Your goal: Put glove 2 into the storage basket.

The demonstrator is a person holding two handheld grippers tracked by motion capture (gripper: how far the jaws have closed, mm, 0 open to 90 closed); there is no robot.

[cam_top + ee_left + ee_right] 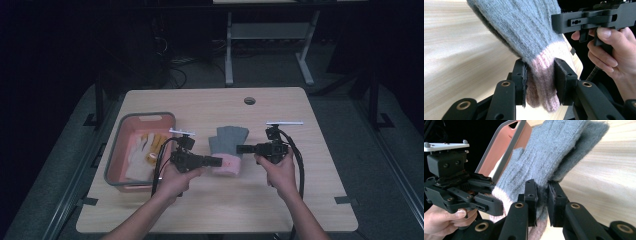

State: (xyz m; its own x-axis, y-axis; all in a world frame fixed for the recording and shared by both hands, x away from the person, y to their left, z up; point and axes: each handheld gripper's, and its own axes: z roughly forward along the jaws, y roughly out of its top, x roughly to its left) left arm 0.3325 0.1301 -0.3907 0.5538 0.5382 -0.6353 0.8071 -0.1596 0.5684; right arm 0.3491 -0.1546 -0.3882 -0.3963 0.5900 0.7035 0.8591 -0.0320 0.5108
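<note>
A grey knitted glove (227, 140) with a pink cuff lies in the middle of the wooden table. My left gripper (218, 161) comes in from the left and is shut on the pink cuff (541, 75); in the left gripper view its pads squeeze the knit from both sides. My right gripper (239, 148) comes in from the right and is shut on the grey side edge of the glove (549, 152), near the cuff. The two grippers face each other, close together. Each is held in a person's hand.
A pink bin with a grey rim (116, 150) stands at the table's left and holds white and yellow gloves (142, 152). A round cable hole (249, 100) sits near the far edge. Bare tabletop (300, 200) lies to the right and in front.
</note>
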